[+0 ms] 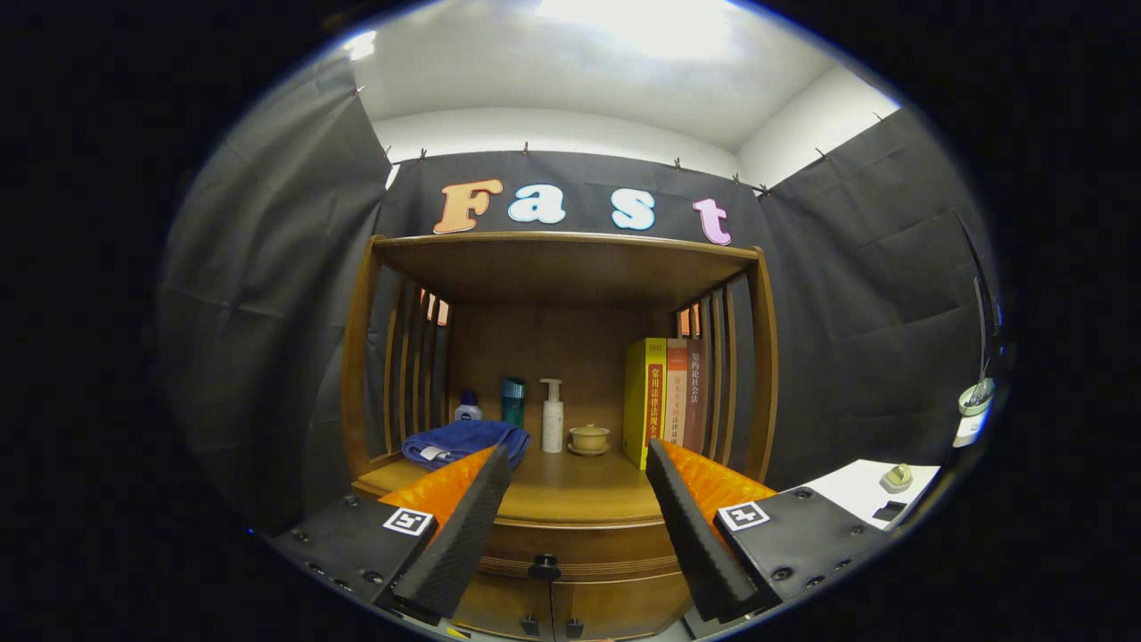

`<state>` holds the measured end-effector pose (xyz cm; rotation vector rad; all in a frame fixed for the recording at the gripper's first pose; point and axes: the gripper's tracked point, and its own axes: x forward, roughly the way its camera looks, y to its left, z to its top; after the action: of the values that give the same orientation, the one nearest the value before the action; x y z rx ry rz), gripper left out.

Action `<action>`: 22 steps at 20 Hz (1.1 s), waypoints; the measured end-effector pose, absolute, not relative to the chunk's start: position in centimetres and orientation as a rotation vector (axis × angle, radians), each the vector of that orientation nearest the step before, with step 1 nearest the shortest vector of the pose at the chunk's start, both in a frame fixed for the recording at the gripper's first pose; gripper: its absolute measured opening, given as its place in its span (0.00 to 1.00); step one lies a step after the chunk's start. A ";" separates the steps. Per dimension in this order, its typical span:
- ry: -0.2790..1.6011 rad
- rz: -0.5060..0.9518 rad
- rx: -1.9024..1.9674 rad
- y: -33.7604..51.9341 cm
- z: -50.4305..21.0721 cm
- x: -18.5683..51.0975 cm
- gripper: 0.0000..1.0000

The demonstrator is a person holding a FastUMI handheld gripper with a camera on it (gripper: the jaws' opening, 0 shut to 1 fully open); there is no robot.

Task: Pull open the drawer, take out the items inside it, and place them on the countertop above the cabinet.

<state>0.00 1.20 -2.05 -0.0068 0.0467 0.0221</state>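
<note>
Tongs (578,464) of mine spread wide, gripping nothing, facing the wooden cabinet (570,526); its drawer (570,557) with dark knob (545,567) sits closed just ahead and below, so I judge every step remains.

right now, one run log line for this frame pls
phase: approach | gripper: open, holding nothing | drawer: shut, knob between and just below fingers | countertop: towel, bottles, cup, books

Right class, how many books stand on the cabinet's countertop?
3, upright side by side at the countertop's right end: a yellow book, an orange book and a dark red book. More could hide behind the slats.
</note>
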 end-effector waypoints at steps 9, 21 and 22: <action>0.050 0.012 0.003 0.8 -2.2 0.2 1.00; 0.040 0.012 0.010 0.9 -1.9 0.1 1.00; 0.038 0.012 0.011 0.9 -1.8 0.0 1.00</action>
<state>-0.01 0.93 -1.77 0.0113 0.0378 0.0120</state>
